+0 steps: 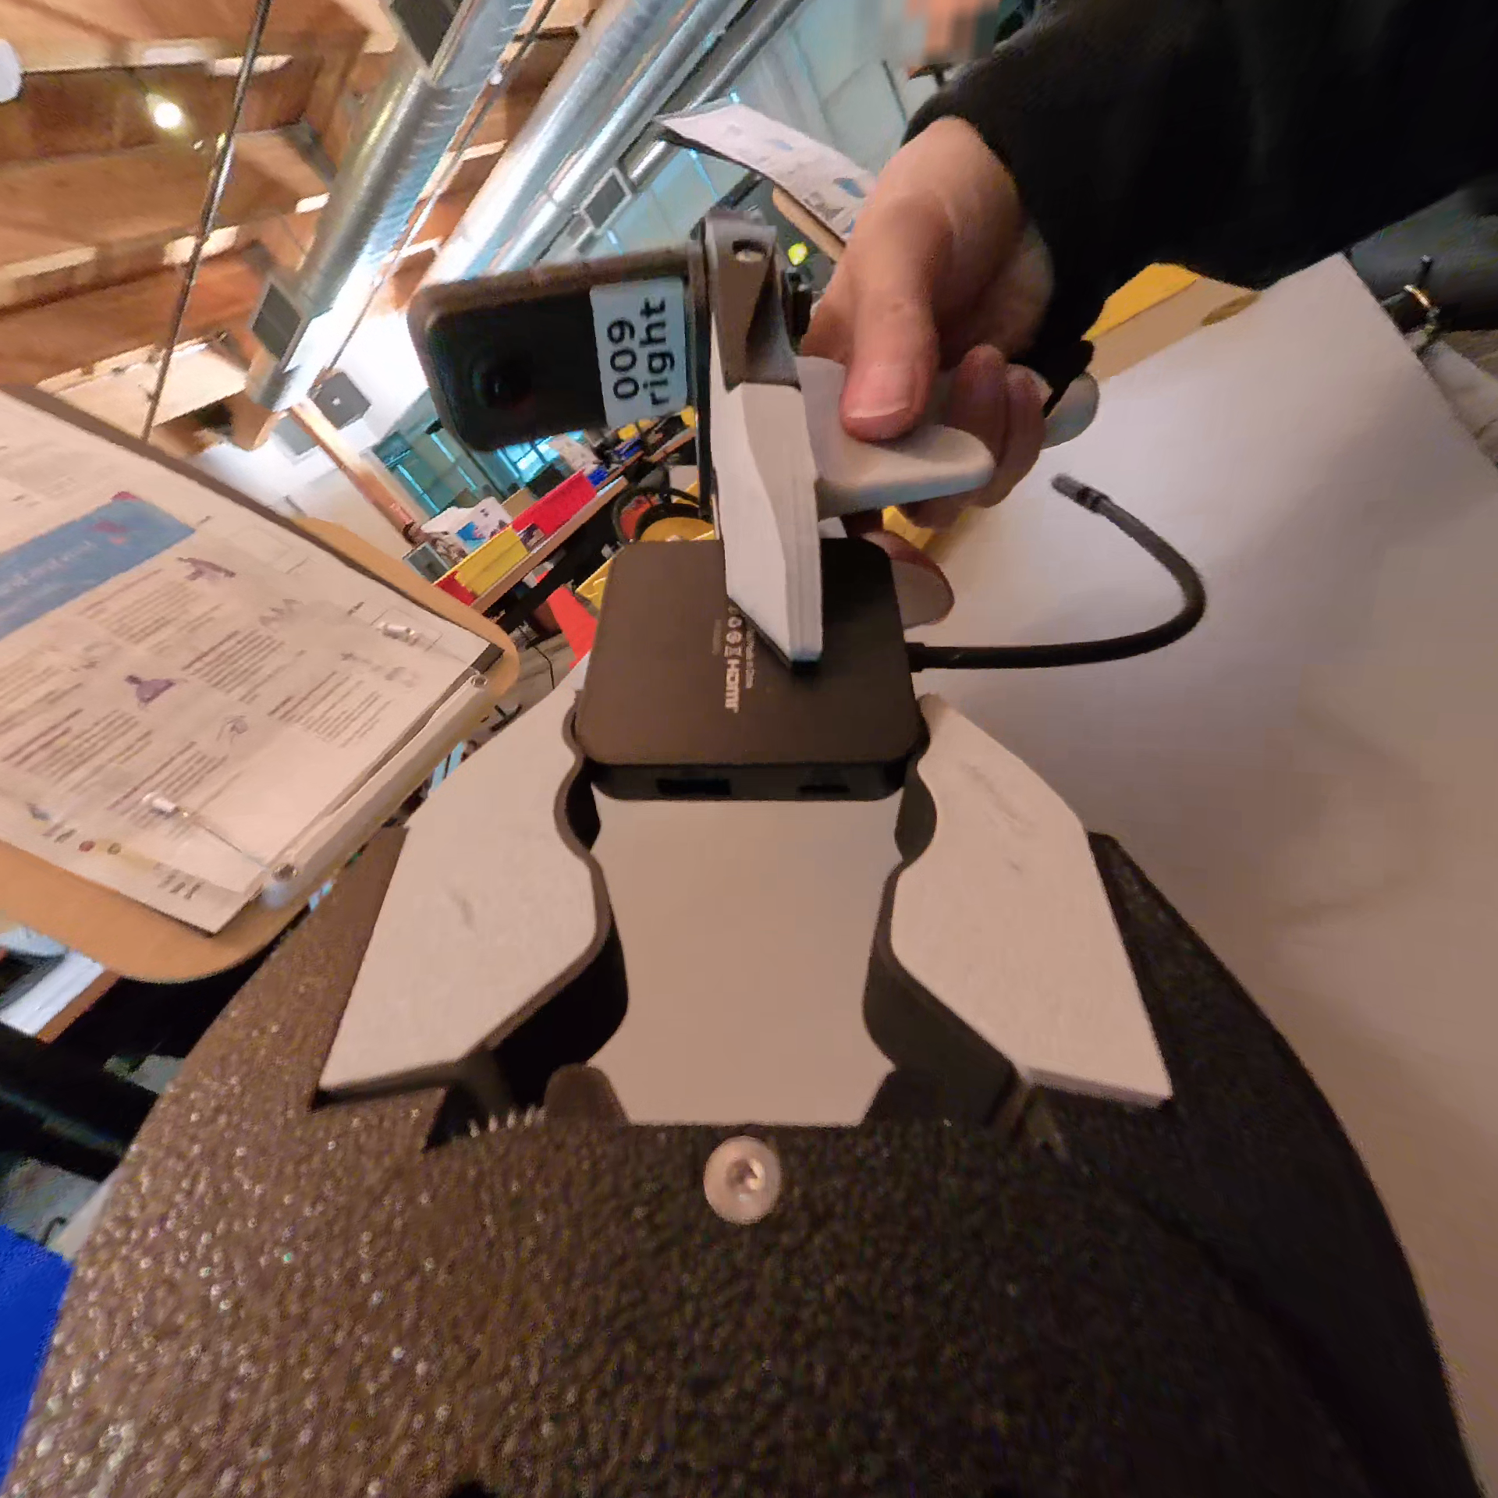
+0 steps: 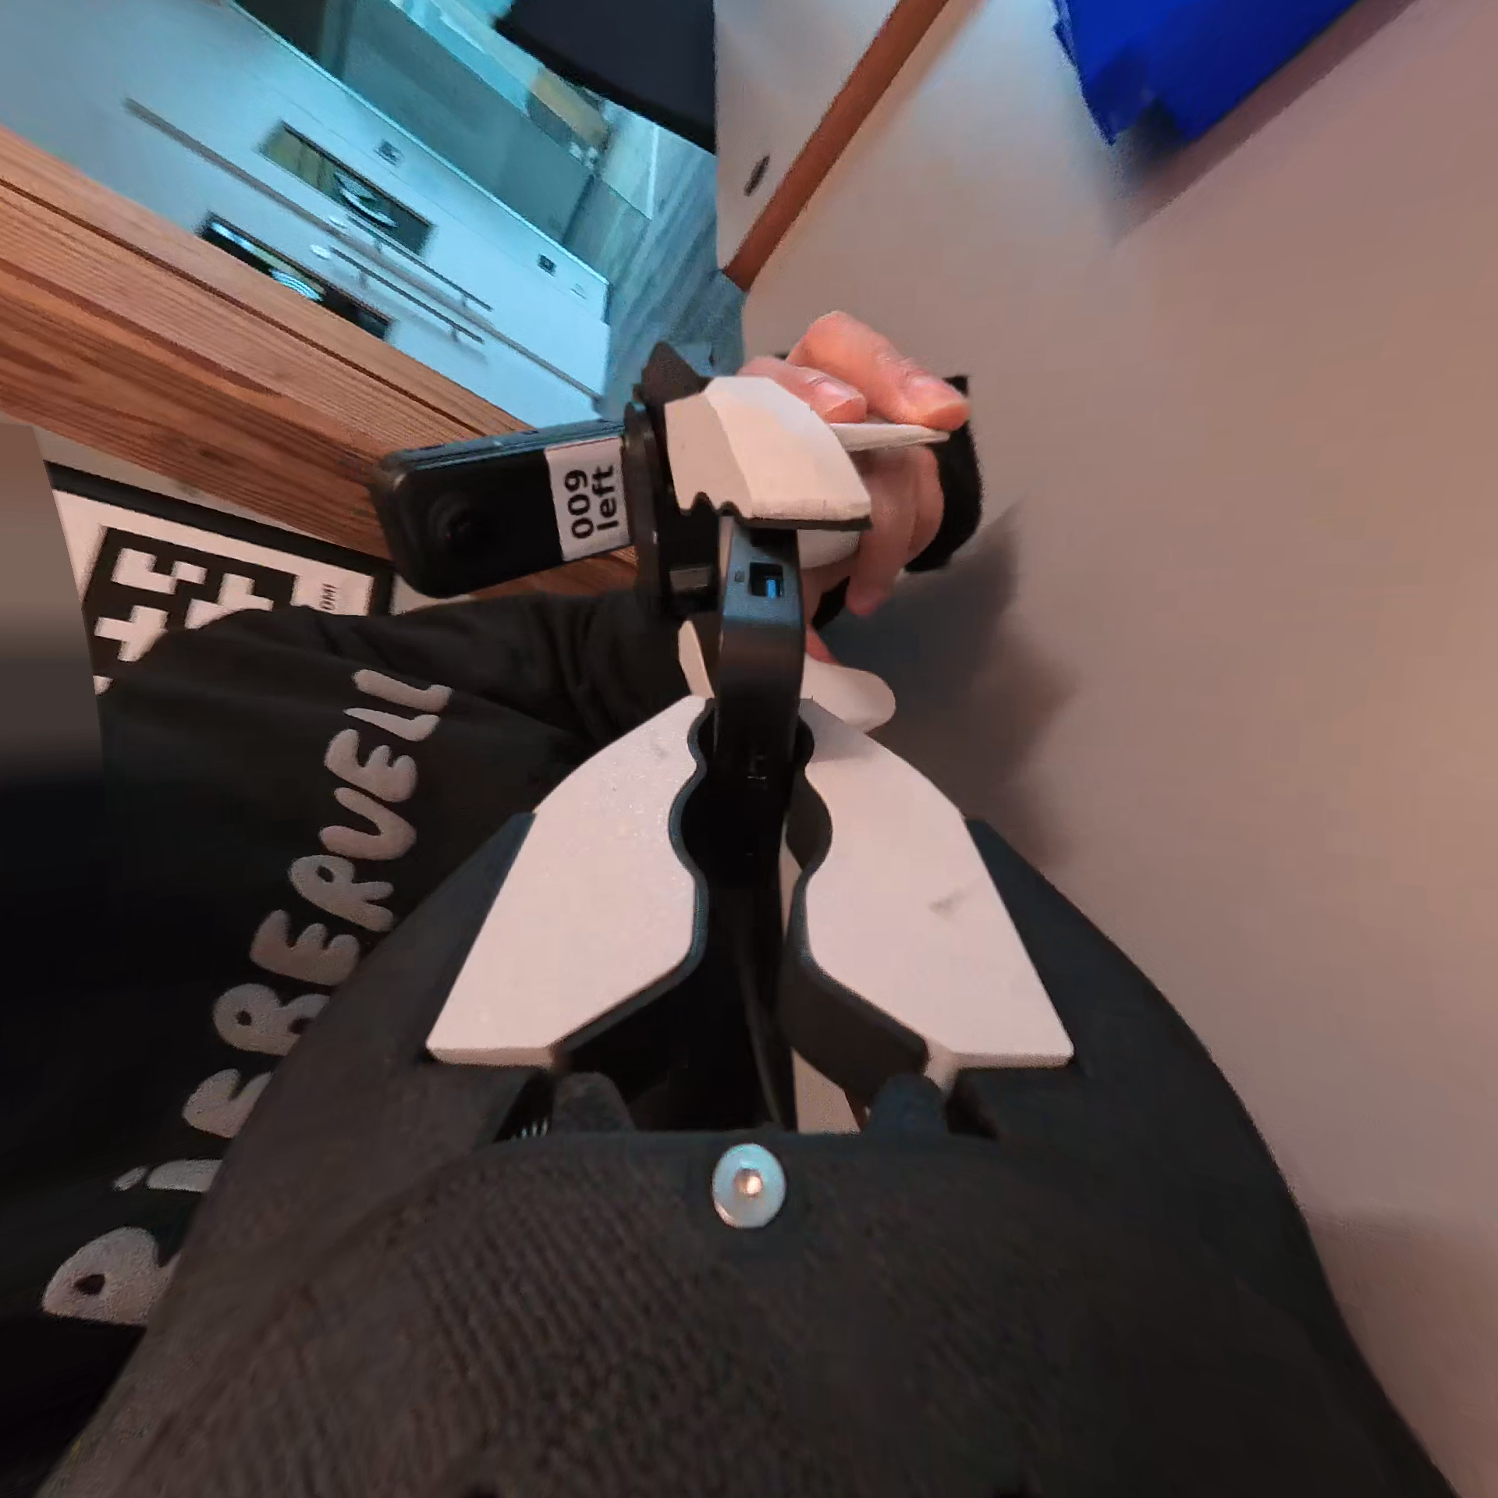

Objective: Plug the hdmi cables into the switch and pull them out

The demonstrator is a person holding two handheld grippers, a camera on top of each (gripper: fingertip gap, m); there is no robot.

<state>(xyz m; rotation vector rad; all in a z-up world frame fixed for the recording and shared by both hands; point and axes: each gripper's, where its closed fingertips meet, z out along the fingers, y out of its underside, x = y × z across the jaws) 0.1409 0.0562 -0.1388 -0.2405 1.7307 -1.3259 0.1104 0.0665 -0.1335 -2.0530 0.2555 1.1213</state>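
The black HDMI switch (image 1: 729, 697) is a flat square box. Its near face shows two empty ports. My left gripper (image 1: 750, 721) is shut on it, one finger on each side edge. My right gripper (image 1: 798, 640) comes down from above, held by a hand (image 1: 932, 324), and clamps the switch across its thickness. In the right wrist view the switch (image 2: 758, 648) is edge-on between the shut fingers of my right gripper (image 2: 750, 729), with a left finger (image 2: 770, 478) beyond. A black cable (image 1: 1135, 632) leaves the switch's right side and its free end lies on the table.
The white table (image 1: 1256, 811) spreads to the right. A board with printed pages (image 1: 203, 689) stands close on the left. In the right wrist view a person's black lettered sweatshirt (image 2: 284, 892) fills the left. A blue bin (image 2: 1216, 65) is at top right.
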